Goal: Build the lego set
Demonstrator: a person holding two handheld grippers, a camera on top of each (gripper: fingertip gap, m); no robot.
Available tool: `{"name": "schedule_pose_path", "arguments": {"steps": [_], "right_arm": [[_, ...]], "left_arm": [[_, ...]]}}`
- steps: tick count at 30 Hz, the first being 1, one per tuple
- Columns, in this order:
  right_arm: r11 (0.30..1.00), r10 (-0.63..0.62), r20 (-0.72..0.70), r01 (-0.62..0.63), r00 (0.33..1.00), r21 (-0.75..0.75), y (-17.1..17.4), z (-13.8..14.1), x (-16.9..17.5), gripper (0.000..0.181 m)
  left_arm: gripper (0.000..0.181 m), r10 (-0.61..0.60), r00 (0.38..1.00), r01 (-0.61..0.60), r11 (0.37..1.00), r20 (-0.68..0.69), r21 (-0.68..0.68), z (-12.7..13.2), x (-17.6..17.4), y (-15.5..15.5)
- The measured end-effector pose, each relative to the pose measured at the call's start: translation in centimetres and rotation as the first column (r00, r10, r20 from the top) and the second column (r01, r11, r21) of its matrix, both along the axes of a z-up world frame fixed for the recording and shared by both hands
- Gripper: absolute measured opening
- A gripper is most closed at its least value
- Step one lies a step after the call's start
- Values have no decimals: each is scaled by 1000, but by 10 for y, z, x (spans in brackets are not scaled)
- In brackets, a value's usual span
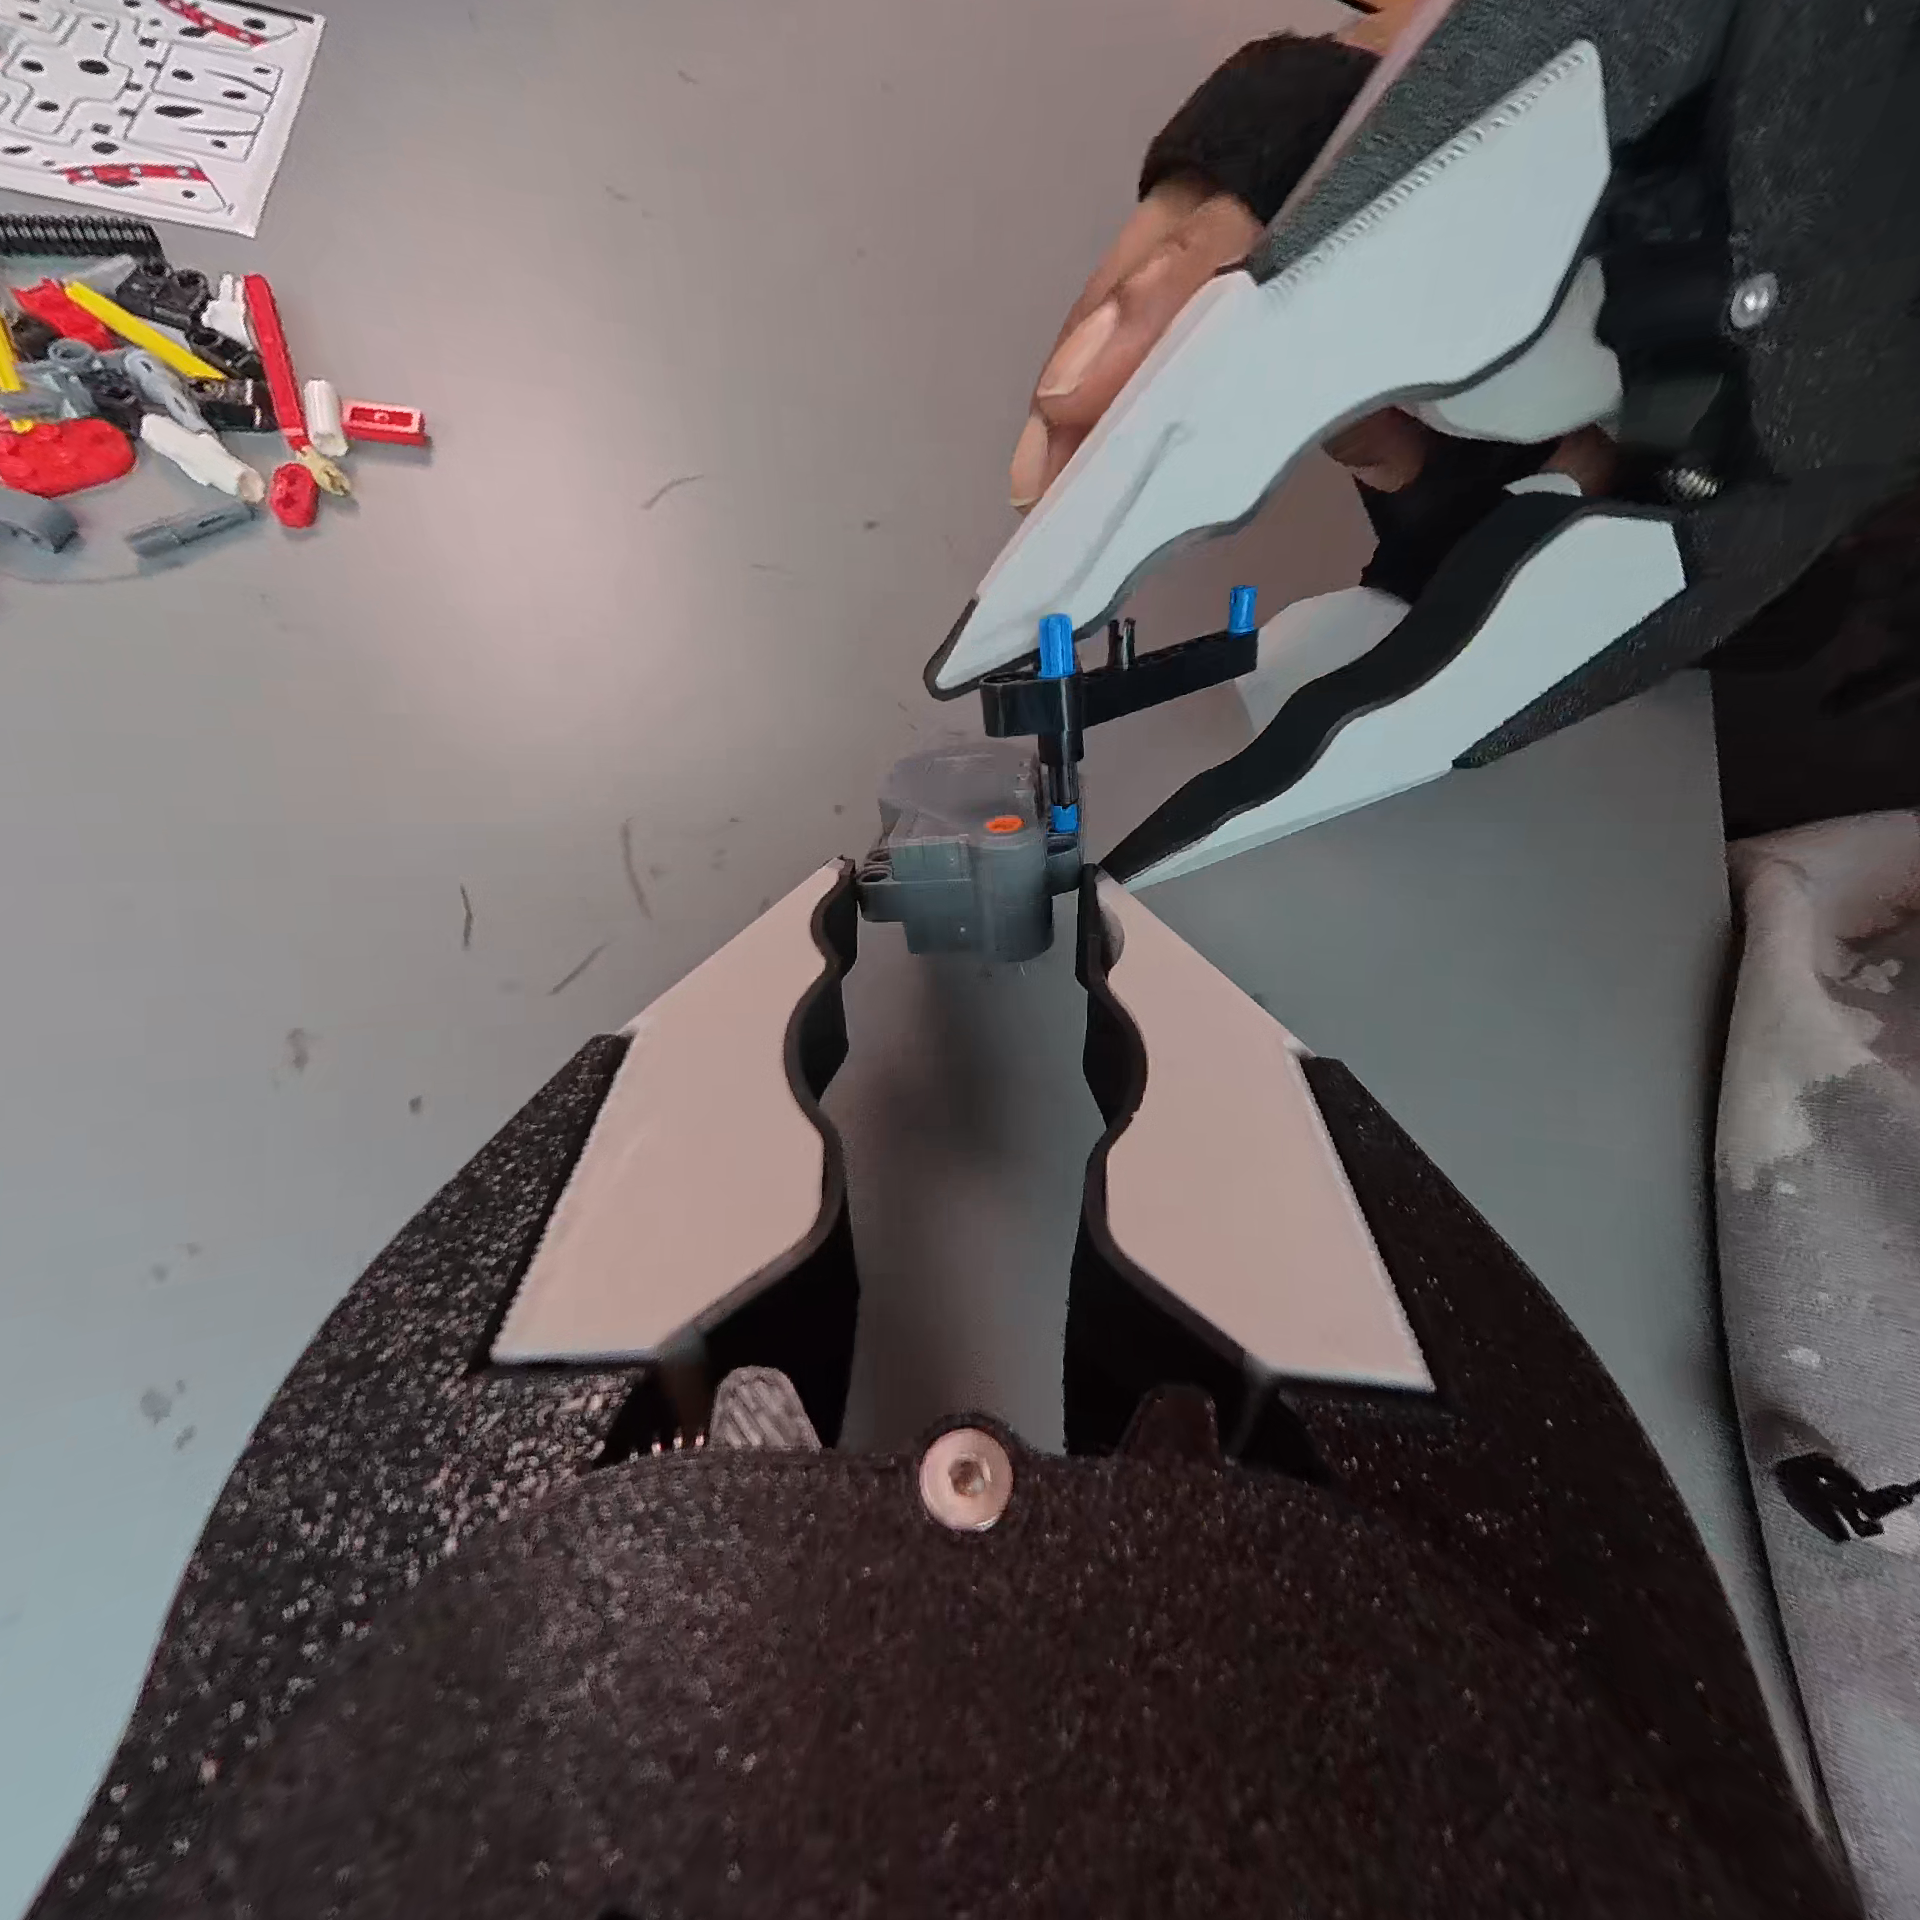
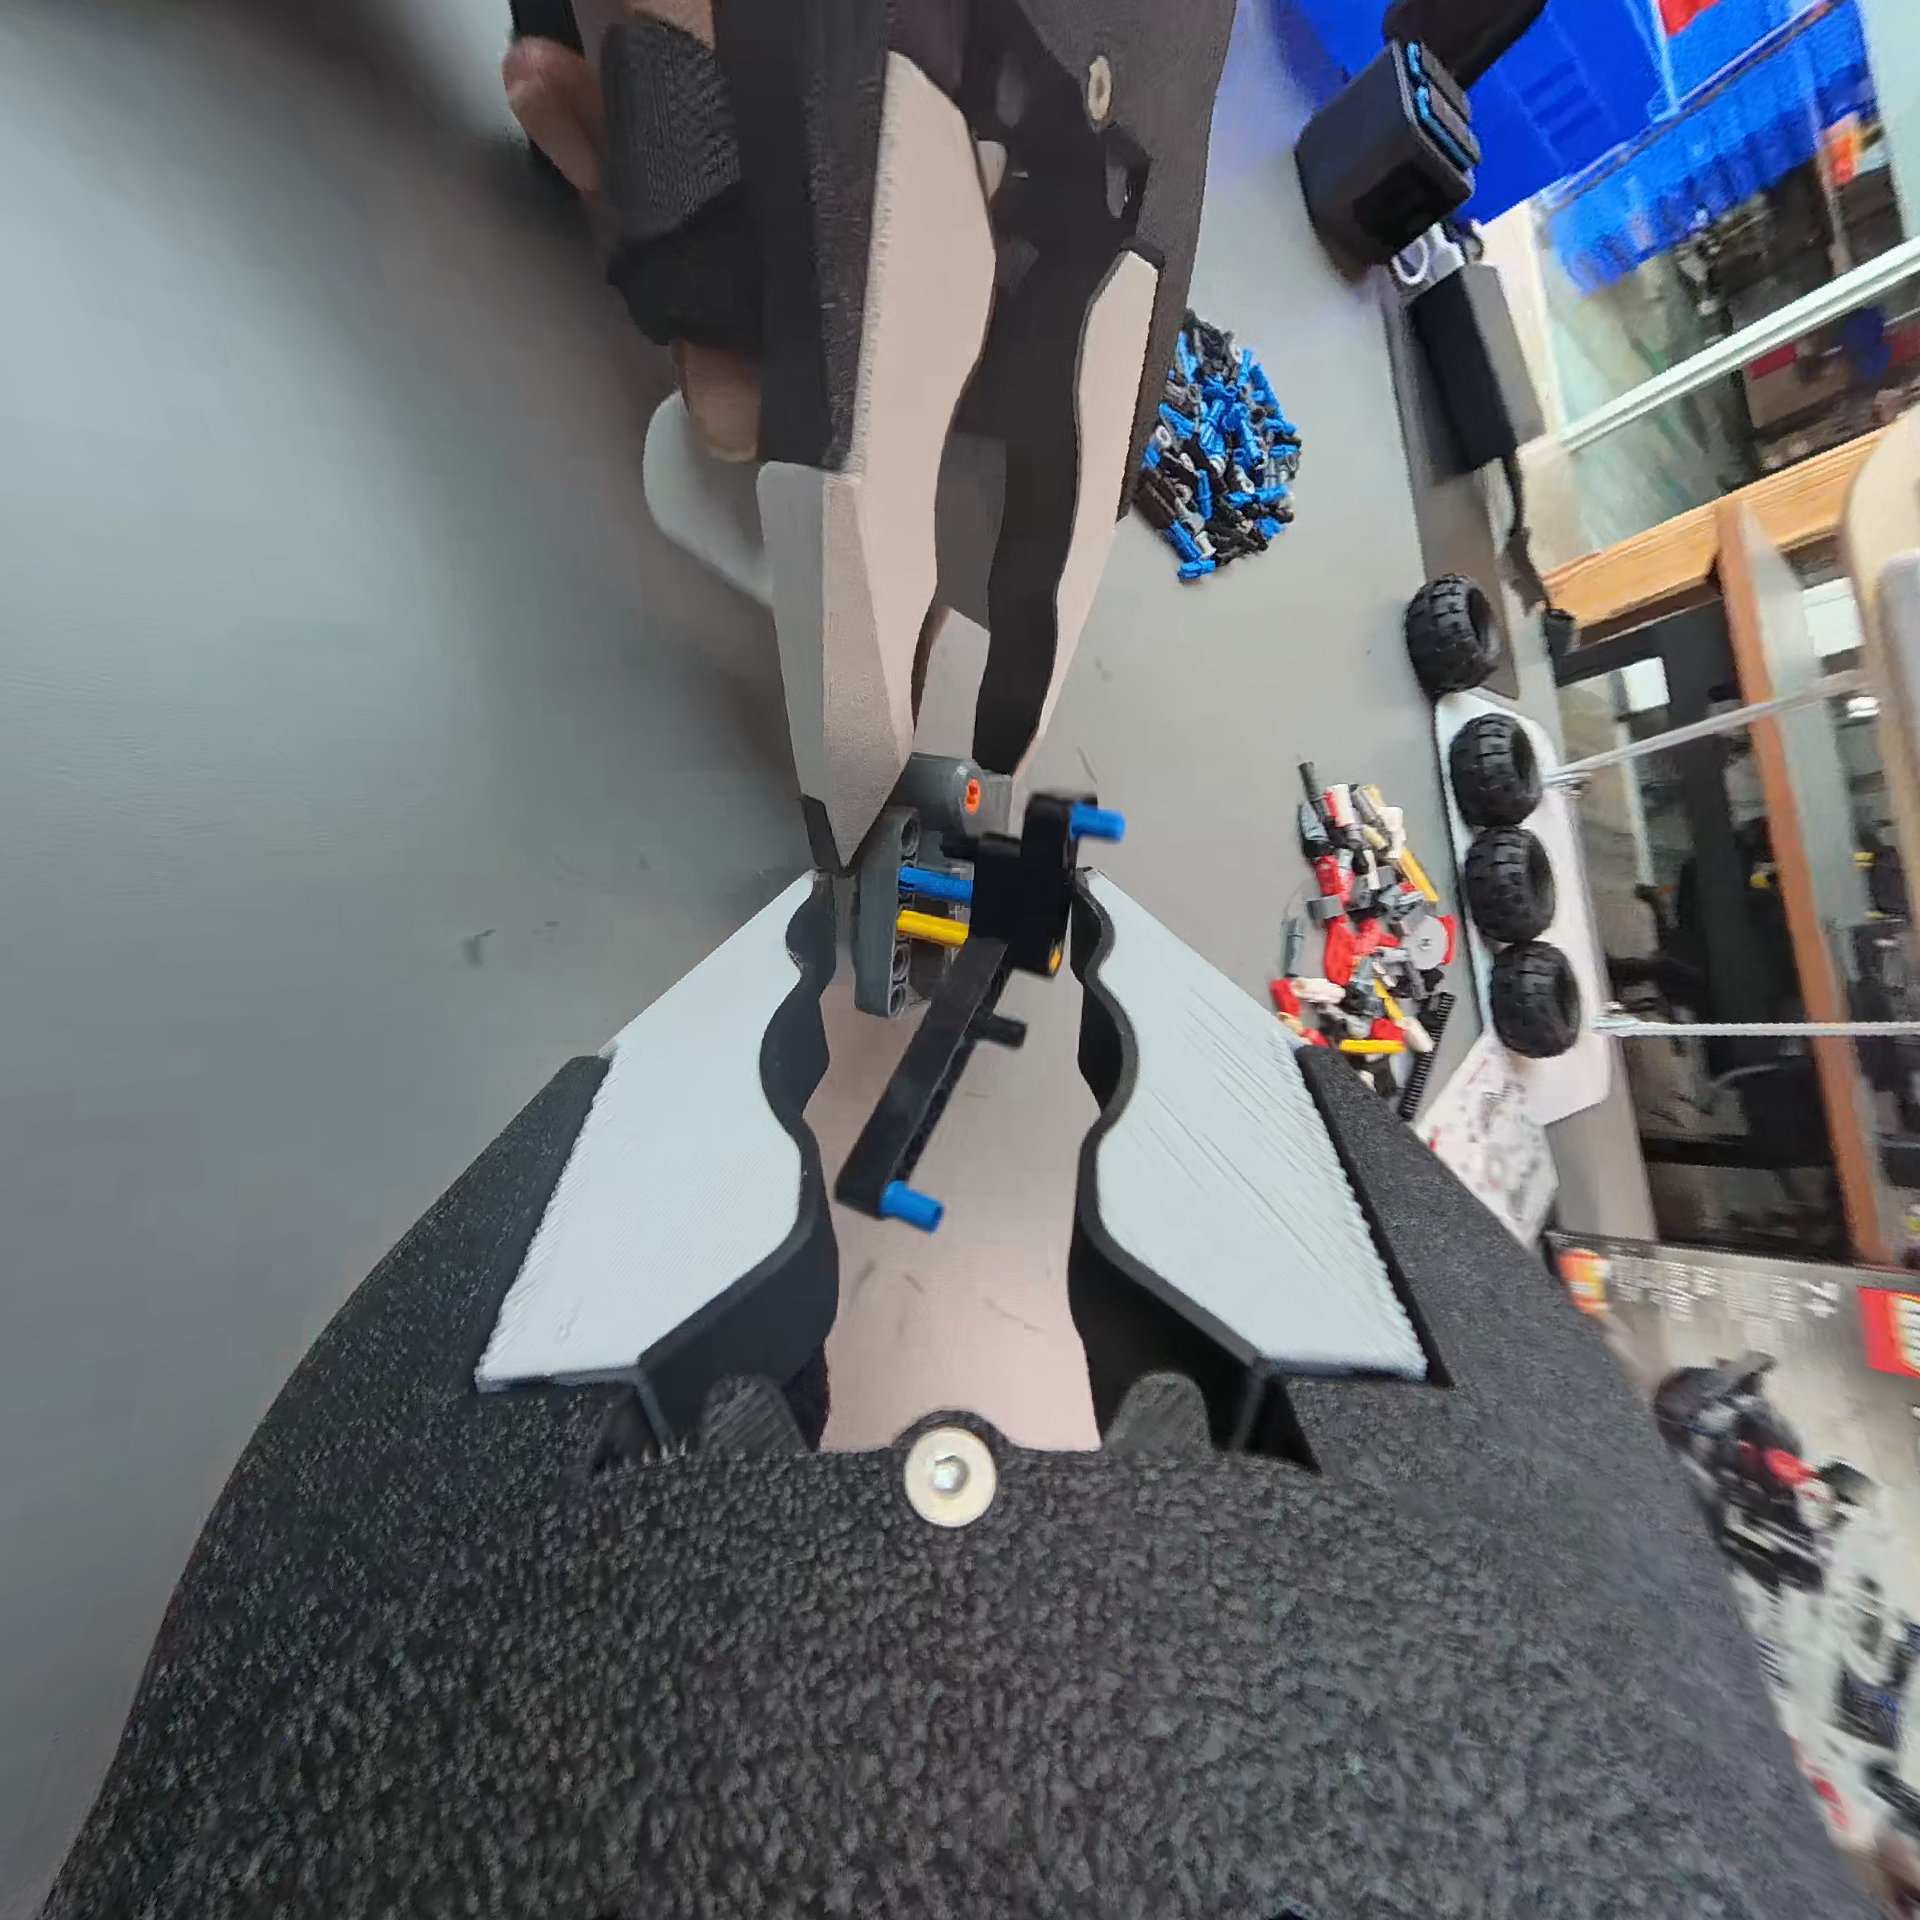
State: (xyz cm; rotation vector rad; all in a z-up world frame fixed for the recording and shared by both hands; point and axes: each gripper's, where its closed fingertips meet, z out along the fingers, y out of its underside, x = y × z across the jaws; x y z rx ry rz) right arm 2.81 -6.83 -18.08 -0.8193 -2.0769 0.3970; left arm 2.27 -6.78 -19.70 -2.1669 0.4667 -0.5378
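My left gripper (image 1: 966,883) is shut on a grey motor block (image 1: 956,873) and holds it just above the grey table (image 1: 520,727). My right gripper (image 2: 951,883) comes in from the upper right in the left wrist view (image 1: 1023,779). It is closed around a black beam (image 2: 935,1070) with blue pins and the grey end (image 2: 883,935) of the block. The beam's black head (image 2: 1023,894) sits on a blue and a yellow pin, with a gap to the grey part. The beam (image 1: 1132,670) lies across above the block. The left gripper (image 2: 914,800) reaches down from the top.
A pile of red, yellow and white parts (image 1: 156,384) and a sticker sheet (image 1: 145,94) lie at the far left. In the right wrist view there are a heap of blue and black pins (image 2: 1226,457), several black tyres (image 2: 1496,769), mixed parts (image 2: 1361,925) and the set box (image 2: 1745,1455).
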Motion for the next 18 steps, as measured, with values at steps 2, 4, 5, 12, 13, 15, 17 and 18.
{"name": "schedule_pose_path", "arguments": {"steps": [2,4,5,12,13,15,17,18], "right_arm": [[984,18,44,-10,999,-180,-5,2,6,48],[915,54,106,-6,993,-403,-12,9,14,45],[887,55,118,6,991,-461,-10,13,15,41],[871,139,140,-54,980,-489,-2,8,19,12],[858,143,149,-47,979,-512,-3,7,20,12],[842,143,160,-35,977,-539,-2,6,20,11],[840,133,171,-19,976,-543,-1,6,20,11],[846,127,175,-14,976,-534,-1,6,20,11]], "left_arm": [[42,-11,998,14,999,-62,34,0,1,0],[42,-26,992,33,998,-123,58,-2,1,-1],[42,-38,992,45,997,-123,61,-2,3,-2],[42,-77,982,93,991,-171,91,-4,10,-3],[42,-79,980,97,991,-181,95,-4,10,-3],[42,-79,979,99,990,-185,100,-4,11,-3],[42,-81,980,100,990,-182,100,-4,11,-3],[42,-82,980,101,990,-180,99,-4,11,-3]]}}
